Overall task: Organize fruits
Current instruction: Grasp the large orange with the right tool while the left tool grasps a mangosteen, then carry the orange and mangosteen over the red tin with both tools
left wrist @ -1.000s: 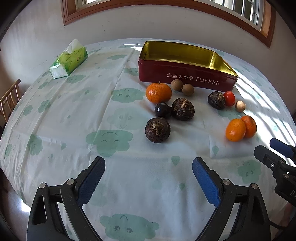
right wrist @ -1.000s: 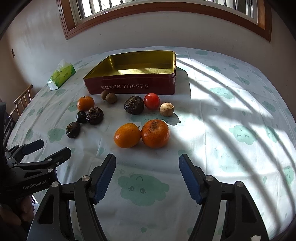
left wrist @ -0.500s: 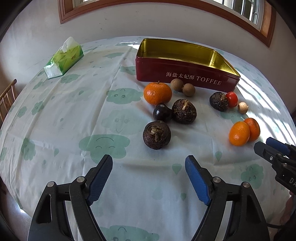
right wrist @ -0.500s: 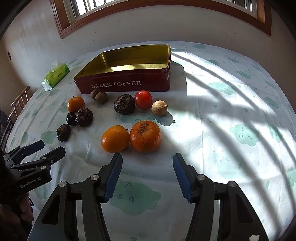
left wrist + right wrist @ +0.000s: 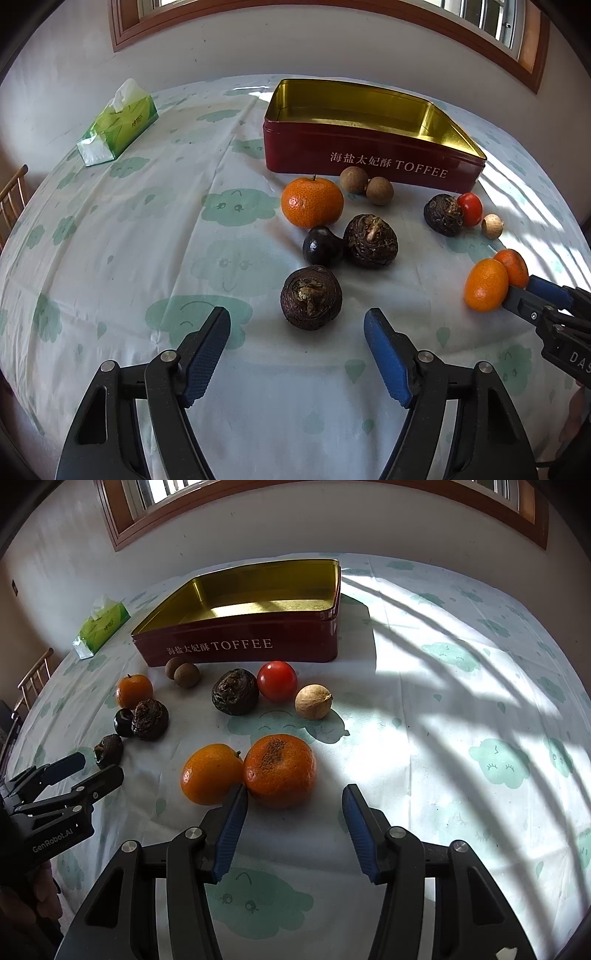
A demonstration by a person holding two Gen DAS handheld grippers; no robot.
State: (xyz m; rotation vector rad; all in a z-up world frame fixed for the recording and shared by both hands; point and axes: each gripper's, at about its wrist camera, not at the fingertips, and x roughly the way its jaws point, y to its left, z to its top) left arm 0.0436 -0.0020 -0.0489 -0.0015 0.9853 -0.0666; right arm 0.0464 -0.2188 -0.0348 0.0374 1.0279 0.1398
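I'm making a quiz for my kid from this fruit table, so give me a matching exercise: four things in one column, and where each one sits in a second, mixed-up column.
Things:
1. tissue pack
2. red tomato
3. toffee tin
4. blemished orange

Places:
A. just ahead of the right gripper's fingers
B. between a dark wrinkled fruit and a pale nut
C. far left, near the table edge
D. behind all the fruit, with nothing inside it

Pairs: 1-C, 2-B, 3-D, 4-A
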